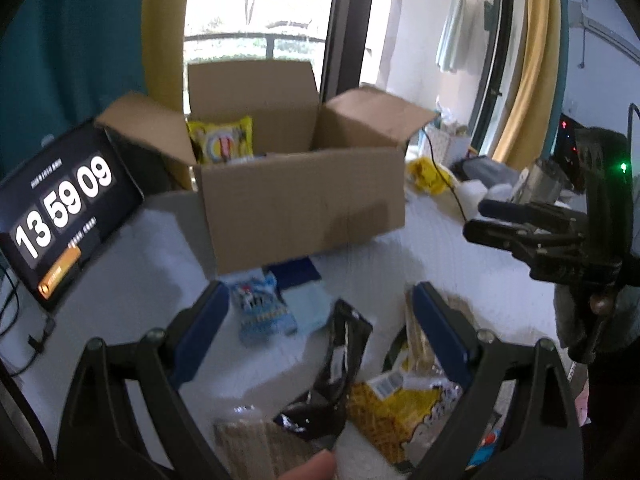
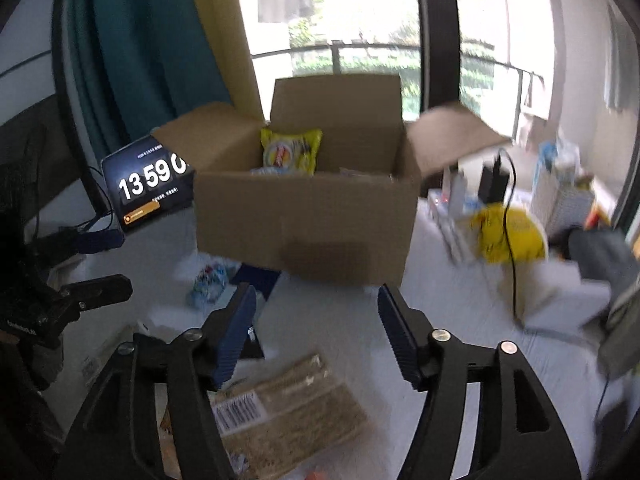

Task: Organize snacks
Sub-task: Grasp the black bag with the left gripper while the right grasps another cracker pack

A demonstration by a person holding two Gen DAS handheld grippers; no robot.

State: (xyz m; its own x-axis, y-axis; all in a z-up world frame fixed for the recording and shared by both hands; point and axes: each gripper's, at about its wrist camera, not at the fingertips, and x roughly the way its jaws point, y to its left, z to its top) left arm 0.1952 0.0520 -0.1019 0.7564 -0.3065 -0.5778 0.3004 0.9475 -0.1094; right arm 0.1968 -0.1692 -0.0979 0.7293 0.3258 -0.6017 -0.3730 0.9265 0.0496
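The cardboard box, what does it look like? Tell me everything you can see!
The cardboard box is plain brown and looks like corrugated card. It stands upright on the white table with its flaps folded open: one up at the back, one out to each side. A yellow snack bag leans inside against the back wall. A tablet clock stands beside its left flap. Neither pair of tongs touches it.

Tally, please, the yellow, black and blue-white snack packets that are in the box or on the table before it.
Yellow: 2 (boxed packet, barcode packet)
Black: 1 (black packet)
Blue-white: 1 (blue-white packet)
Total: 4
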